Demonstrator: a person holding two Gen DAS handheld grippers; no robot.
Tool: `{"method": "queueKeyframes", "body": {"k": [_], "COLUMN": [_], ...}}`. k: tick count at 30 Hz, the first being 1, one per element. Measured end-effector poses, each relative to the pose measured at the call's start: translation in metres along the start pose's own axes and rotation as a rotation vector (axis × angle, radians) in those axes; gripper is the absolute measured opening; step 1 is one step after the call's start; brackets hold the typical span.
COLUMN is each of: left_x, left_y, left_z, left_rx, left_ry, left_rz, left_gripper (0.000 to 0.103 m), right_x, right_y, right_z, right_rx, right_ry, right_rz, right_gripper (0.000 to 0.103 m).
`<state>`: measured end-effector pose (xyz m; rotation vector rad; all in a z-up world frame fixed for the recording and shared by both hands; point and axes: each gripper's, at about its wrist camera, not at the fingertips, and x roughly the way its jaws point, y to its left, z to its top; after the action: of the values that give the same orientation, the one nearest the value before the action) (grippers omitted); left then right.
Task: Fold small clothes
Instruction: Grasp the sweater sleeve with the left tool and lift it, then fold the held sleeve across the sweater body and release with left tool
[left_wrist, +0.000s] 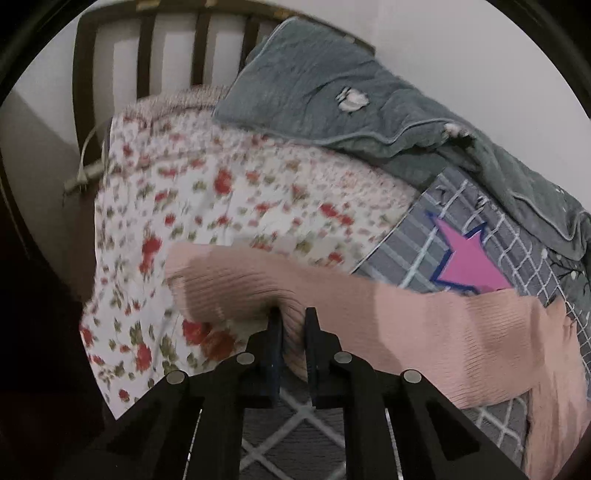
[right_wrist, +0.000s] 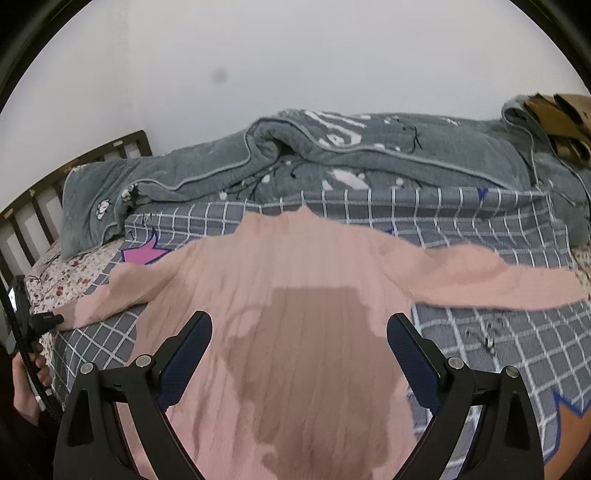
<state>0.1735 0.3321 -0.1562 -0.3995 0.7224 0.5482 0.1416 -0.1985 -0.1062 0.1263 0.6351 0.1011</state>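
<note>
One sleeve of the pink sweater sits pinched in the left claw.

Both wrists near sweater (downward).

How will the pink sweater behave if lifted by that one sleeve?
Probably floppy: the pink sweater is a ribbed knit lying limp on the checked sheet. The sleeve bunches between the left tool, so it would likely stretch and trail. It looks light.
</note>
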Motion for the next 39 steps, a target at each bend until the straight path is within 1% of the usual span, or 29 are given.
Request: {"method": "queueKeyframes", "body": {"k": [2,6,8,10,12,13,14,15,19,21,24,28,30,32,34,35,36,37,38,39], "left_x": [-0.015,-0.048,-0.065,-0.077,-0.088,-0.093,-0.097,-0.1,-0.108,-0.112,-0.112,-0.106,-0.101,-0.099,-0.099,-0.099,-0.1,-0.101,-0.102,-0.104], "left_y": [-0.018,-0.072,-0.107,-0.143,-0.184,-0.203,-0.225,-0.249,-0.327,-0.365,-0.409,-0.448,-0.464,-0.472,-0.474,-0.474,-0.472,-0.469,-0.465,-0.459], "left_z": [0.007,0.019,0.022,0.019,0.013,0.009,0.004,-0.003,-0.037,-0.06,-0.097,-0.141,-0.161,-0.174,-0.182,-0.184,-0.181,-0.18,-0.177,-0.173], "left_rx": [0.032,0.11,0.162,0.207,0.25,0.263,0.281,0.307,0.389,0.435,0.487,0.552,0.593,0.624,0.646,0.65,0.65,0.646,0.638,0.628], "left_ry": [-0.033,-0.088,-0.12,-0.132,-0.131,-0.127,-0.122,-0.115,-0.088,-0.072,-0.02,0.036,0.058,0.067,0.094,0.111,0.117,0.116,0.107,0.096], "left_rz": [-0.009,-0.058,-0.091,-0.133,-0.189,-0.212,-0.238,-0.266,-0.351,-0.393,-0.46,-0.506,-0.51,-0.523,-0.551,-0.561,-0.565,-0.571,-0.574,-0.571], "left_gripper": [0.011,0.011,0.011,0.011,0.011,0.011,0.011,0.011,0.011,0.011,0.011,0.011,0.011,0.012,0.015,0.019,0.025,0.029,0.038,0.049], "right_x": [-0.001,-0.003,-0.005,-0.009,-0.015,-0.018,-0.021,-0.023,-0.026,-0.024,-0.021,-0.028,-0.028,-0.024,-0.022,-0.02,-0.02,-0.019,-0.018,-0.018], "right_y": [-0.007,-0.026,-0.04,-0.058,-0.079,-0.089,-0.1,-0.108,-0.138,-0.148,-0.159,-0.166,-0.166,-0.163,-0.161,-0.16,-0.159,-0.159,-0.159,-0.157], "right_z": [0.007,0.018,0.023,0.026,0.025,0.022,0.019,0.017,0.004,-0.002,-0.002,-0.002,-0.003,-0.005,-0.006,-0.006,-0.006,-0.006,-0.006,-0.006], "right_rx": [-0.006,-0.012,-0.011,0.004,0.058,0.09,0.114,0.126,0.156,0.165,0.158,0.171,0.168,0.155,0.139,0.135,0.134,0.133,0.133,0.13], "right_ry": [-0.016,-0.028,-0.034,-0.052,-0.067,-0.074,-0.077,-0.082,-0.111,-0.116,-0.096,-0.111,-0.112,-0.105,-0.097,-0.095,-0.093,-0.092,-0.091,-0.091], "right_rz": [0.008,-0.003,-0.028,-0.057,-0.085,-0.07,-0.051,-0.052,-0.118,-0.149,-0.172,-0.15,-0.143,-0.144,-0.151,-0.151,-0.149,-0.144,-0.14,-0.136], "right_gripper": [0.095,0.094,0.094,0.094,0.094,0.094,0.094,0.094,0.094,0.094,0.09,0.089,0.089,0.089,0.089,0.089,0.089,0.089,0.089,0.089]}}
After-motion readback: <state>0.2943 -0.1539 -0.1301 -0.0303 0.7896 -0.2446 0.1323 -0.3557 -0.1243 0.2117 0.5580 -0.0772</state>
